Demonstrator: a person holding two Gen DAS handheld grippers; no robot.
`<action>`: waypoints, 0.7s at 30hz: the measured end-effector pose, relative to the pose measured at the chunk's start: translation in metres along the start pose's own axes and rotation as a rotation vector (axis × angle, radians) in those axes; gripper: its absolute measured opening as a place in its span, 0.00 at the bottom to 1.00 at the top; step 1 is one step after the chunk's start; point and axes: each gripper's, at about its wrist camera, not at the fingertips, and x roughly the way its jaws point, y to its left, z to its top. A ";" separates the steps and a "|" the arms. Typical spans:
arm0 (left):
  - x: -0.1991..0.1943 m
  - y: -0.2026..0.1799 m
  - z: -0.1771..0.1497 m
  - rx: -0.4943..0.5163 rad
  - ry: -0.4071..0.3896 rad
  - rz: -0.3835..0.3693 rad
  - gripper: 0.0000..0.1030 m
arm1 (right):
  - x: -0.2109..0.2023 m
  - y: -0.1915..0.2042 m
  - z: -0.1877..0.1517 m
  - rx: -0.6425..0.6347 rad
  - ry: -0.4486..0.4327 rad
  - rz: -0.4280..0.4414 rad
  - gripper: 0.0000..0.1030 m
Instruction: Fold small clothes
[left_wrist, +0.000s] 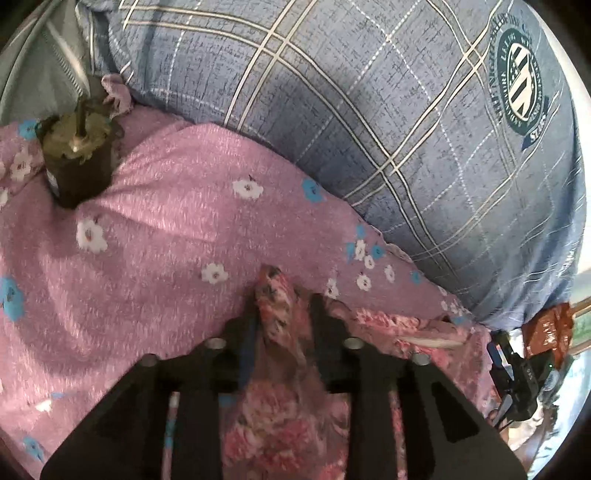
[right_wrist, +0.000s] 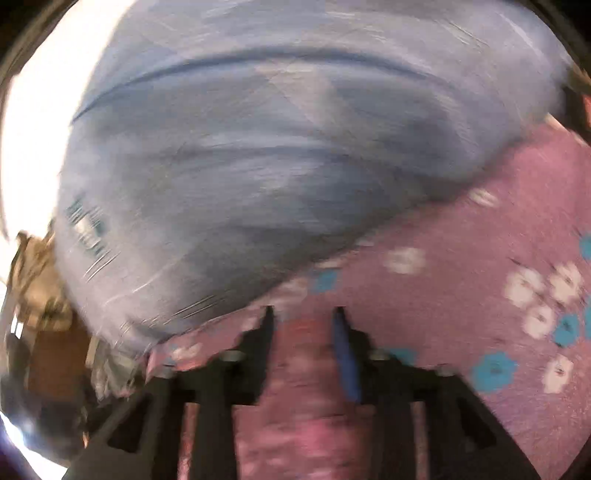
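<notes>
The left gripper (left_wrist: 282, 299) has a bunched fold of the pink flowered garment (left_wrist: 277, 417) standing up between its two black fingers (left_wrist: 321, 314); the cloth fills the gap and touches both, so the jaws look clamped on it. From there the garment trails back under the gripper and off to the right across the pink bedsheet (left_wrist: 155, 229), which is printed with white and blue flowers. In the blurred right wrist view, the right gripper (right_wrist: 303, 314) has the same garment (right_wrist: 303, 387) running up between its fingers (right_wrist: 341, 339); whether the pads press on it cannot be told. Beyond both grippers a blue plaid pillow (left_wrist: 369, 110) rests on the sheet. A dark pot with a dried plant (left_wrist: 79, 158) stands far left.
</notes>
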 end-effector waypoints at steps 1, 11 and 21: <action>-0.002 0.001 -0.002 -0.001 0.010 -0.015 0.36 | 0.003 0.016 0.000 -0.058 0.021 0.030 0.49; -0.013 0.010 -0.020 0.037 0.066 -0.028 0.51 | 0.086 0.184 -0.081 -0.905 0.303 -0.107 0.63; -0.013 0.021 -0.012 0.009 0.053 -0.076 0.54 | 0.113 0.200 -0.125 -1.240 0.311 -0.300 0.04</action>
